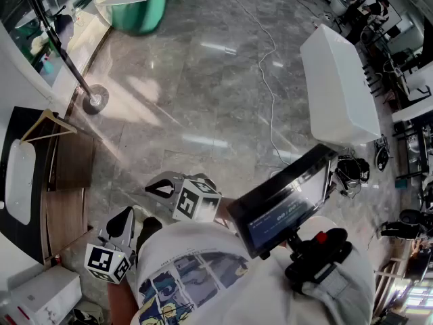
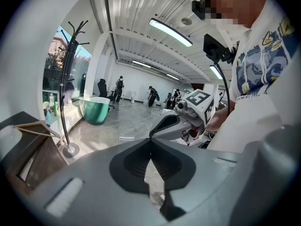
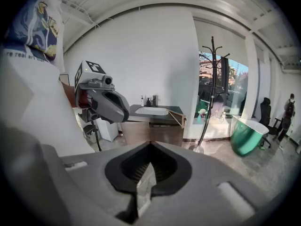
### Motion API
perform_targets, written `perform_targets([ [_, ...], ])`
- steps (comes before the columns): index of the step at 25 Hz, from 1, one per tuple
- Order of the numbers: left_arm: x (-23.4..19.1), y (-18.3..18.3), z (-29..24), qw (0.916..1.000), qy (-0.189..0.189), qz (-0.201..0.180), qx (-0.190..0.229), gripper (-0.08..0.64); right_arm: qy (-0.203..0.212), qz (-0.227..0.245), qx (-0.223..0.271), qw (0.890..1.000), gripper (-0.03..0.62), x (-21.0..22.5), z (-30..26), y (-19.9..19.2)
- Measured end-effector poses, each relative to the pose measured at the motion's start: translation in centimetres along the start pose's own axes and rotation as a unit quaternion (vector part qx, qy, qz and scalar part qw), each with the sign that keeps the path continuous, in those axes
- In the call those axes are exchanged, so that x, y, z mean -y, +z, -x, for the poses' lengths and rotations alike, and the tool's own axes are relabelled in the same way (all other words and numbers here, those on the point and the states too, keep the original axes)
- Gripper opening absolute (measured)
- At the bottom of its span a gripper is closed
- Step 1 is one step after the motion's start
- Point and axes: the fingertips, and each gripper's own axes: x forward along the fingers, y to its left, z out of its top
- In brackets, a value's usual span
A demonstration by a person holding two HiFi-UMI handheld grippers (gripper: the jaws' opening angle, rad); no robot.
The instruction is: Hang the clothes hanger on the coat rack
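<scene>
A wooden clothes hanger (image 1: 47,127) lies at the end of a dark countertop (image 1: 13,124), at the left edge of the head view. Its hook is at that end of the counter and one arm reaches past the edge over the wooden cabinet (image 1: 73,160) below. A white basin (image 1: 19,171) is set into the same countertop, just beside the hanger.

The coat rack (image 1: 66,56) stands on the floor near that end of the counter. It is a dark pole on a round base, apart from the hanger, and its curved hooks show only in the two gripper views.

Both grippers are held low and close to the person's body, well apart from hanger and rack. The left gripper (image 1: 124,217) has its jaws pressed together with nothing between them. The right gripper (image 1: 154,188), just beside it, is likewise closed and empty.

Between the grippers and the rack lies a wide stretch of polished grey stone floor (image 1: 203,93). A white cable (image 1: 267,66) runs across it farther right. A long white table (image 1: 338,87) borders the open area on the right, and a green tub (image 1: 139,12) sits beyond the rack by the window. A small screen (image 1: 284,202) is mounted at the person's chest.
</scene>
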Motion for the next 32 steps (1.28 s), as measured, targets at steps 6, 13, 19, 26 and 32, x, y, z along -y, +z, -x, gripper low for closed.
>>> perform_targets([
  [6, 0.6, -0.4, 1.1, 1.0000, 0.008, 0.002, 0.001, 0.002, 0.005, 0.005, 0.002, 1.000, 0.000, -1.3, 0.3, 0.4],
  [13, 0.1, -0.8, 2.2, 0.9996, 0.026, 0.013, 0.002, 0.002, 0.023, -0.009, 0.005, 1.000, 0.002, -1.8, -0.2, 0.3],
  [19, -1.9, -0.1, 3.0, 0.9985, 0.046, 0.031, 0.005, 0.003, 0.039, -0.023, 0.000, 0.999, 0.038, -0.7, -2.5, 0.4],
  [26, -6.7, -0.3, 2.0, 0.9981, 0.046, 0.040, 0.008, 0.003, 0.044, -0.041, -0.006, 0.998, 0.069, 4.1, -7.2, 0.9],
  [32, -15.1, 2.5, 2.1, 0.9990, 0.016, 0.036, 0.020, 0.003, 0.012, -0.102, -0.027, 0.994, 0.084, 10.1, -14.3, 2.4],
])
